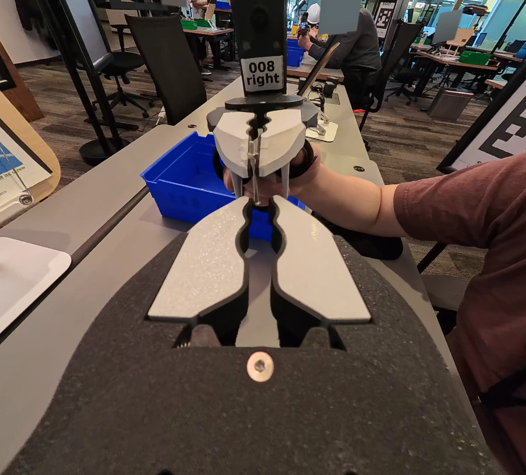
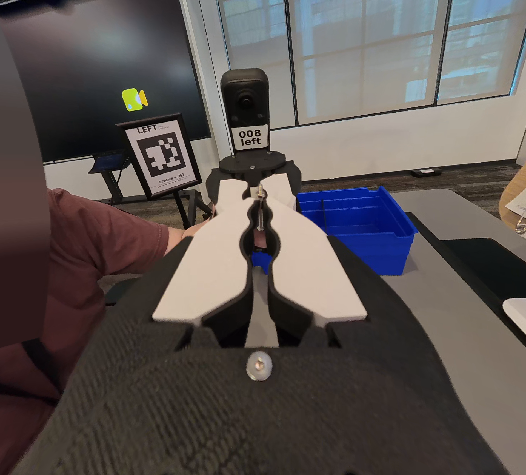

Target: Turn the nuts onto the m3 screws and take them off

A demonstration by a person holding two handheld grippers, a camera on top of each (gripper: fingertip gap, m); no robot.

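A thin silver M3 screw (image 1: 255, 176) stands roughly upright, clamped between the tips of my right gripper (image 1: 254, 161). A small silver nut (image 1: 252, 151) sits near its upper end. In the right wrist view the screw (image 2: 260, 216) shows in the gap of the right gripper (image 2: 259, 200), with the nut (image 2: 260, 193) just past the tips. My left gripper (image 1: 260, 199) faces the right one, jaws a little apart. The screw's lower end shows between its tips. It also appears in the right wrist view (image 2: 256, 190), fingers either side of the nut; I cannot tell if they touch it.
A blue bin (image 1: 182, 176) (image 2: 355, 233) stands on the grey table (image 1: 85, 205) just behind both grippers. A white tray (image 1: 25, 267) lies at the table's left. The person's forearm (image 1: 355, 205) reaches in from the right. A framed marker sign (image 2: 162, 153) stands on the floor. Both grippers' tips are close together, under 4 cm apart.
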